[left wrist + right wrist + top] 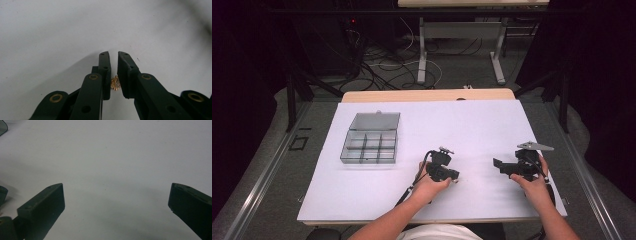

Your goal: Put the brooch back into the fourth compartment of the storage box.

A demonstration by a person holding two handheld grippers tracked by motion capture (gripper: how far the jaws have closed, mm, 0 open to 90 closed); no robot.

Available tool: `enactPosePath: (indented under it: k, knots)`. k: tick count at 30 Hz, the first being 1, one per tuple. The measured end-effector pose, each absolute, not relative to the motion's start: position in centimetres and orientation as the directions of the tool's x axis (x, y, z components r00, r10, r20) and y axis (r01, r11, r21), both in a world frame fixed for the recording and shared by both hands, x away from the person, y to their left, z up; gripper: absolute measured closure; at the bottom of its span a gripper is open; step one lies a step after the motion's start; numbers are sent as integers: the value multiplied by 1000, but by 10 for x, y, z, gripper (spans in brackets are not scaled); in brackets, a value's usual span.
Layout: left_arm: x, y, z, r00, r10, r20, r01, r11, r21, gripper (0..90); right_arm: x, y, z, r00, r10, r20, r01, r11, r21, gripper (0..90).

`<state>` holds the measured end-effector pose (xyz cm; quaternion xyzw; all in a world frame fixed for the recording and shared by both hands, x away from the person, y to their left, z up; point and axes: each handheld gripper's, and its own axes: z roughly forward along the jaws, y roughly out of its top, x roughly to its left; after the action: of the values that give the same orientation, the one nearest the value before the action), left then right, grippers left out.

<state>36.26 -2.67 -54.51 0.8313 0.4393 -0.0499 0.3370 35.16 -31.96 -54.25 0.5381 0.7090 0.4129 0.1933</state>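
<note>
This looks like a lab or recording studio set up for capturing handling work, not a home or shop; a wooden-edged table covered by a plain white sheet stands alone on grey carpeted floor; black curtains or dark walls close in both sides; black metal frame struts rise beside the table, the sort that carry cameras or lights; a tangle of black and white cables lies on the floor behind, near the grey metal legs of a second desk; dark equipment with a small red light sits at the back.
</note>
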Motion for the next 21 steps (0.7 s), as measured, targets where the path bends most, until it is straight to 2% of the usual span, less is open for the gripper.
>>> enactPosePath:
  k: [17,21]
  knots:
    - [357,-13,-540,627,670,-398,756,-400,519,651,351,-319,-542,-346,923,170,603,80,794,4]
    - [354,-14,-542,640,664,-387,747,-420,515,649,352,-320,-543,-346,923,171,604,80,793,4]
